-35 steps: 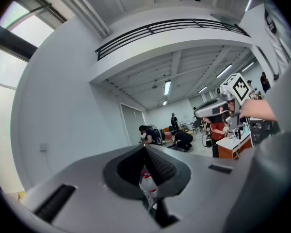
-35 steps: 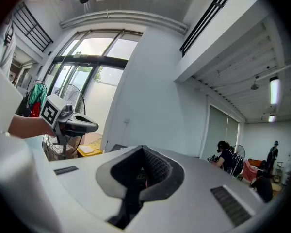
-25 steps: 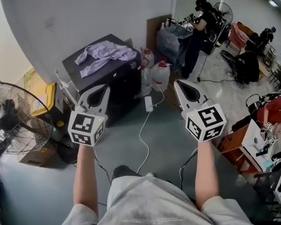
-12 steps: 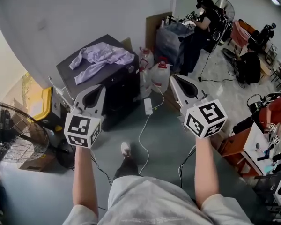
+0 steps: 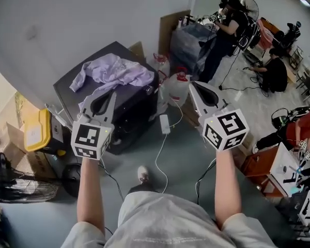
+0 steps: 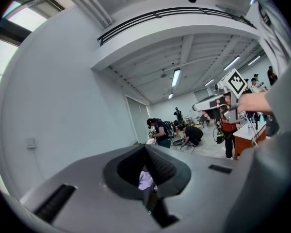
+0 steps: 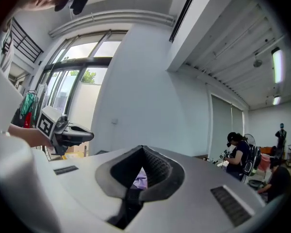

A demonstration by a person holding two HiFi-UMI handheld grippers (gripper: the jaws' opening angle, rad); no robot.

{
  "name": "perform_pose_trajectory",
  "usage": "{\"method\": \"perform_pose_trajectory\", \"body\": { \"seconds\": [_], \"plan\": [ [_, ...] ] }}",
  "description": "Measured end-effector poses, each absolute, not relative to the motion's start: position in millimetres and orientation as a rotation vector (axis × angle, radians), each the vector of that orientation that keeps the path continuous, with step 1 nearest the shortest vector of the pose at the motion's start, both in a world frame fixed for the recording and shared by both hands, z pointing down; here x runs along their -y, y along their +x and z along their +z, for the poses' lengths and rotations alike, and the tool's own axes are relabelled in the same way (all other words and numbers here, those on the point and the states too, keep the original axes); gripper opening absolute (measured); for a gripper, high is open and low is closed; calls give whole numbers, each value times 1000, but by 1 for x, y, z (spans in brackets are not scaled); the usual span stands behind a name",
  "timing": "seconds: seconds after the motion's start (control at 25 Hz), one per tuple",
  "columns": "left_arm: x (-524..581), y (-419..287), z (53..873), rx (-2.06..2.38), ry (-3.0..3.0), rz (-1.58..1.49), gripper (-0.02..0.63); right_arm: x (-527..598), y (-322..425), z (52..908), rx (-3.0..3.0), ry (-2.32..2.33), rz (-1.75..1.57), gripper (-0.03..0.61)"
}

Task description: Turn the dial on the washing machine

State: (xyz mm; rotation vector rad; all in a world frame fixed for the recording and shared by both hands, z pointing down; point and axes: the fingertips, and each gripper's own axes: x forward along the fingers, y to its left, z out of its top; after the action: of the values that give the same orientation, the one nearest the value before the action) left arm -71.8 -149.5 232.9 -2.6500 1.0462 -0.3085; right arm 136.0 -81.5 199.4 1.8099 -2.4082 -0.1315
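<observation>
We're holding both forearms straight out and level, left gripper (image 5: 112, 94) and right gripper (image 5: 192, 84) side by side, jaws pinched closed on nothing, washer (image 5: 75, 89) sitting ahead, nearer the left one.

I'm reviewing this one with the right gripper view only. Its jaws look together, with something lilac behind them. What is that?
Observer: In the head view it is a lilac garment lying on top of the dark washing machine.
Operator: Is the right gripper at the machine?
Observer: It doesn't seem so. The right gripper is held off to the machine's right, near the white jugs.
Operator: And the left one?
Observer: The left gripper is held up in front of the machine. The left gripper view shows its jaws together with nothing between them.
</observation>
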Motion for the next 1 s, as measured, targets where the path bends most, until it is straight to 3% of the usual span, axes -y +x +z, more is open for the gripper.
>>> {"method": "perform_pose_trajectory", "body": {
  "seconds": [0.4, 0.48, 0.56, 1.0],
  "plan": [
    [241, -84, 278, -1068, -2728, -378, 15, 180, 119, 250, 2459, 1770, 76, 16],
    [249, -85, 288, -1092, -2747, -391, 15, 194, 114, 265, 2463, 1720, 108, 102],
    [255, -84, 299, -1117, -2773, -404, 15, 208, 111, 282, 2482, 1671, 161, 140],
    [271, -65, 354, -1353, -2801, -514, 15, 261, 135, 398, 2442, 1468, 403, 176]
  ]
}}
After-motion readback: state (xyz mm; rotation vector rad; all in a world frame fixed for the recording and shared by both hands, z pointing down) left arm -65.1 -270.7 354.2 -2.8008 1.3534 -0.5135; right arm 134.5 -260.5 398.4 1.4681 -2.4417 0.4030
